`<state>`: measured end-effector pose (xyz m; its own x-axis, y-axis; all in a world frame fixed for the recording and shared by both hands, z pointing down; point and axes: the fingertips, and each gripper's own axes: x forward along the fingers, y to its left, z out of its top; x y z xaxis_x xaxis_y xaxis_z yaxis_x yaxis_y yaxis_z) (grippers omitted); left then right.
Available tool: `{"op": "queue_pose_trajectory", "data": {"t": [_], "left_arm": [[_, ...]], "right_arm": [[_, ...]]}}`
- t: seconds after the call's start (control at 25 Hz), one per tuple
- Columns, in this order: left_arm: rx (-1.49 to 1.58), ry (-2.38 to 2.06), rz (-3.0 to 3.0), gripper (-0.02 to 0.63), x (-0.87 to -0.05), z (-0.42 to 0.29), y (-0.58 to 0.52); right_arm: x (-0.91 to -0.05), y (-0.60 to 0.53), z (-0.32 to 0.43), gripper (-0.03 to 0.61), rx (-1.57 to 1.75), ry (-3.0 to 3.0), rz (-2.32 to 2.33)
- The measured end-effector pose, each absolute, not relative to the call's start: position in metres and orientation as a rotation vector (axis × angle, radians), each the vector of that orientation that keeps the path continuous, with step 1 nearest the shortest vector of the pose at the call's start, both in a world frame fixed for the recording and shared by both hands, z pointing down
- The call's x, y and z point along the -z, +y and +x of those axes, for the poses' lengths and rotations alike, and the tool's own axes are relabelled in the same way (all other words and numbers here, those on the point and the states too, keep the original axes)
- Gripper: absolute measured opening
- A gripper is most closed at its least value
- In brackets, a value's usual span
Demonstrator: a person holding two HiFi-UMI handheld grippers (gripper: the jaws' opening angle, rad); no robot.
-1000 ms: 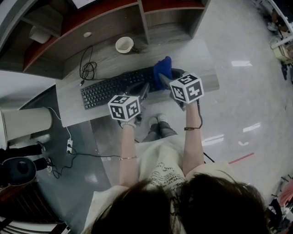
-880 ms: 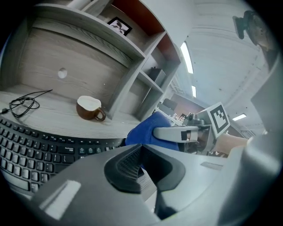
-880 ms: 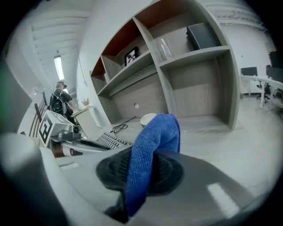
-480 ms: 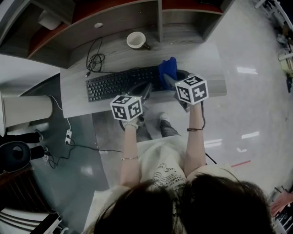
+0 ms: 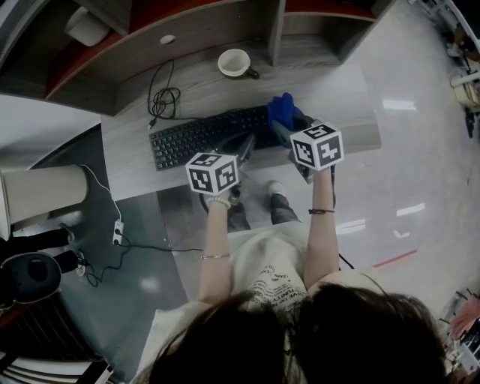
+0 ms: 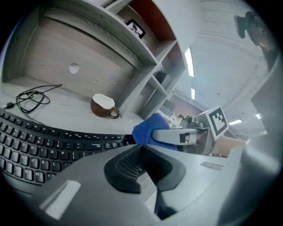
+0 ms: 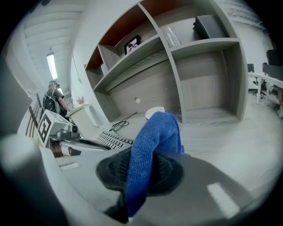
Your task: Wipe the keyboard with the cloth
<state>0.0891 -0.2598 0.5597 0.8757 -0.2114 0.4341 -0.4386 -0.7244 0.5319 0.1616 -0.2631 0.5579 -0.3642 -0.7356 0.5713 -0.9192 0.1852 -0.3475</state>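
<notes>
A black keyboard [image 5: 206, 136] lies along the grey desk [image 5: 337, 90], also seen in the left gripper view [image 6: 40, 145]. My right gripper [image 5: 280, 129] is shut on a blue cloth [image 5: 283, 111] over the keyboard's right end. In the right gripper view the cloth [image 7: 152, 145] stands up from between the jaws. My left gripper [image 5: 244, 145] hovers over the keyboard's near edge, left of the cloth. Its jaws are shut with nothing in them [image 6: 141, 152]. The cloth [image 6: 148, 128] and the right gripper [image 6: 177, 136] show just beyond them.
A brown mug with a white inside [image 5: 235, 62] stands behind the keyboard, near the shelf unit [image 5: 187, 22]. A coiled black cable [image 5: 163, 97] lies at the back left of the desk. A person's legs and shoes [image 5: 259, 202] are under the desk's front edge.
The head view has shifted, so the desk sits a little further right in the picture. Both grippers stay at the keyboard's right end, and the cloth stays clamped.
</notes>
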Motion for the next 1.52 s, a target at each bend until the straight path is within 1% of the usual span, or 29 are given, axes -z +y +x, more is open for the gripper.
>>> {"op": "queue_pose_trajectory", "data": {"t": [1.52], "left_arm": [[-0.469, -0.466, 2.368, 0.002, -0.571, -0.015, -0.3]], "right_arm": [[-0.564, -0.301, 0.056, 0.06, -0.984, -2.208, 1.584]]}}
